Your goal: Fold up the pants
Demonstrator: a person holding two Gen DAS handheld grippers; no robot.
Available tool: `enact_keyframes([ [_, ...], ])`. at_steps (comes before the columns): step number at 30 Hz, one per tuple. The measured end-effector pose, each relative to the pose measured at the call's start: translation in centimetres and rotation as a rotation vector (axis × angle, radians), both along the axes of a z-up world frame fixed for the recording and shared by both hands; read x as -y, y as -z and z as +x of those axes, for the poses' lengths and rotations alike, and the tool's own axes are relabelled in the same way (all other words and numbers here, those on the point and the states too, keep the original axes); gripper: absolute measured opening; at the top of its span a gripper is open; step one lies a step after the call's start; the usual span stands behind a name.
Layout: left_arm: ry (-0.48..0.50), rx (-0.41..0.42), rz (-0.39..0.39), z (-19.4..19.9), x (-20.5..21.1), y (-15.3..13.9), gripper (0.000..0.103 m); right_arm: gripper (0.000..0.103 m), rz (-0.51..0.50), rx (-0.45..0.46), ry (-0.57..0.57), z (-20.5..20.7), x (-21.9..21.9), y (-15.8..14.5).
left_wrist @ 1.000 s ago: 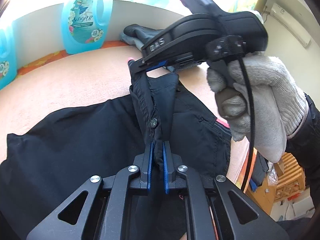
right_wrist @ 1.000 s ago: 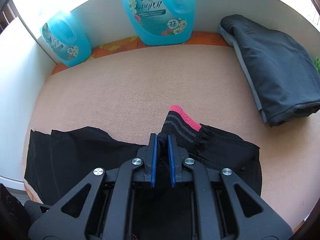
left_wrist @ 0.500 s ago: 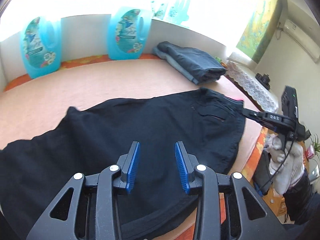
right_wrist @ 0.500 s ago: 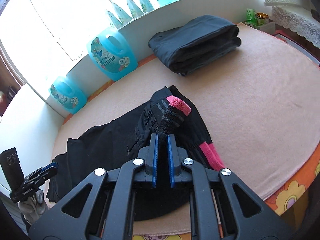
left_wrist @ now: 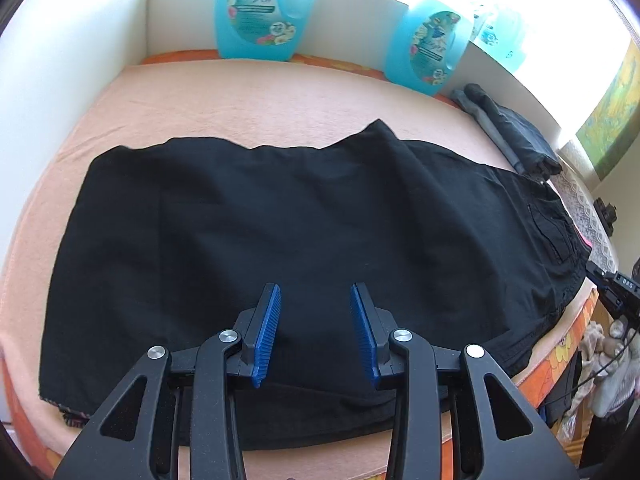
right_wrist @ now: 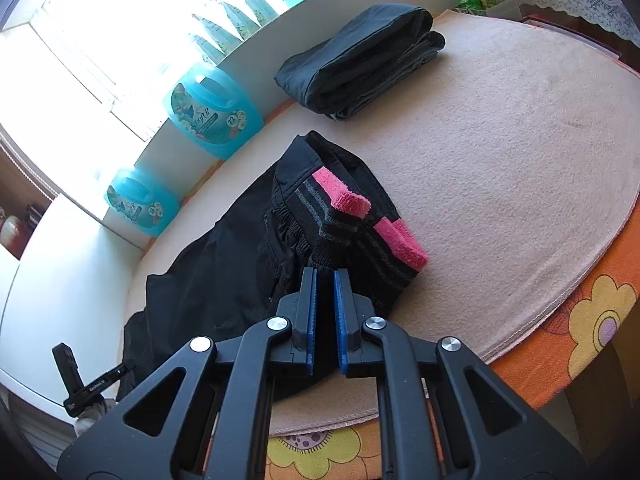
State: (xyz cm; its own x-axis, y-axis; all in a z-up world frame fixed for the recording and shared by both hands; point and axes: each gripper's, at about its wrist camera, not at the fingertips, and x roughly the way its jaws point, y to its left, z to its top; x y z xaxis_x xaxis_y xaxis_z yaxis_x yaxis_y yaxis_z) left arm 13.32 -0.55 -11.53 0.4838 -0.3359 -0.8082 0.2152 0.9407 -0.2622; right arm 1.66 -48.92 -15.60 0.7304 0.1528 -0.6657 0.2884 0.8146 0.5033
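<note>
From my left wrist camera, I see the black fabric pants [left_wrist: 304, 240] spread flat and lengthwise across the peach-coloured fleece blanket [left_wrist: 256, 100] that covers the table. My left gripper [left_wrist: 316, 332] hangs over the near edge of the pants with its blue ribbed pads [left_wrist: 267, 332] standing apart and nothing pinched between them. Two translucent blue detergent jugs [left_wrist: 260, 8] stand against the white back wall, and a folded dark grey garment [left_wrist: 516, 136] lies at the far right corner of the blanket. At the right edge my right gripper [left_wrist: 616, 292] pokes in beside the waistband end, held by a hand in a white knit glove [left_wrist: 612, 364].

From my right wrist camera, the jaws are together, clamped on the waistband of the pants [right_wrist: 256, 264], which carries a pink and grey-striped knit band (bunched upward just past the pads). The rest of the pants trails away to the left over the blanket [right_wrist: 520, 140]. The folded dark grey garment [right_wrist: 360, 60] sits near the wall, well apart from the pants, with the blue jugs [right_wrist: 212, 116] to its left. An orange flowered cloth [right_wrist: 600, 320] shows under the blanket's edge.
</note>
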Motion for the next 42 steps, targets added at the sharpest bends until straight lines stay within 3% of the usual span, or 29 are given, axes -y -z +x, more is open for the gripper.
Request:
enact_keyframes([
  [4, -0.027, -0.011, 0.002, 0.1, -1.0, 0.7, 0.035, 0.010, -0.069, -0.079, -0.031, 0.5, 0.9, 0.4],
  [8, -0.017, 0.003, 0.035, 0.0, -0.3, 0.7, 0.035, 0.012, -0.194, -0.059, -0.058, 1.7, 2.2, -3.3],
  [9, -0.018, 0.005, 0.039, 0.0, -0.2, 0.7, 0.035, 0.017, -0.237, -0.049, -0.071, 2.5, 2.4, -4.5],
  [12, -0.023, 0.020, 0.041, -0.2, 0.4, 0.0, 0.035, 0.048, -0.380, -0.031, -0.143, 6.4, 1.9, -8.0],
  [15, -0.001, 0.056, 0.033, -0.4, 1.6, -1.1, 0.035, 0.049, -0.424, -0.069, -0.274, 11.9, 0.3, -9.3],
  [19, 0.035, 0.082, 0.061, -0.1, 3.4, -1.4, 0.035, 0.049, -0.541, -0.198, -0.366, 18.9, -2.2, -7.4],
  [21, 0.042, 0.067, 0.073, 0.3, 3.8, -0.7, 0.035, 0.049, -0.550, -0.268, -0.393, 21.4, -2.8, -5.7],
  [27, 0.024, 0.038, 0.079, 1.2, 3.2, 1.0, 0.035, 0.046, -0.582, -0.386, -0.400, 24.8, -2.7, -2.2],
  [28, 0.027, 0.038, 0.079, 1.2, 3.2, 1.0, 0.035, 0.033, -0.555, -0.387, -0.406, 24.9, -2.3, -2.1],
  [29, 0.030, 0.040, 0.080, 1.2, 3.2, 1.0, 0.035, 0.028, -0.516, -0.382, -0.413, 24.8, -2.0, -2.0],
  [32, 0.040, 0.060, 0.092, 1.0, 3.2, 1.1, 0.035, 0.016, -0.475, -0.363, -0.400, 24.1, -1.1, -2.2],
  [34, 0.039, 0.072, 0.092, 0.8, 3.2, 1.2, 0.035, 0.009, -0.395, -0.331, -0.362, 23.2, 0.3, -2.5],
  [38, 0.035, 0.085, 0.066, 0.6, 2.7, 1.3, 0.035, 0.006, -0.045, -0.164, -0.252, 19.5, 4.5, -2.9],
  [42, 0.035, 0.087, 0.067, 0.6, 2.7, 1.3, 0.035, 0.002, 0.367, -0.002, -0.126, 16.0, 9.4, -0.3],
])
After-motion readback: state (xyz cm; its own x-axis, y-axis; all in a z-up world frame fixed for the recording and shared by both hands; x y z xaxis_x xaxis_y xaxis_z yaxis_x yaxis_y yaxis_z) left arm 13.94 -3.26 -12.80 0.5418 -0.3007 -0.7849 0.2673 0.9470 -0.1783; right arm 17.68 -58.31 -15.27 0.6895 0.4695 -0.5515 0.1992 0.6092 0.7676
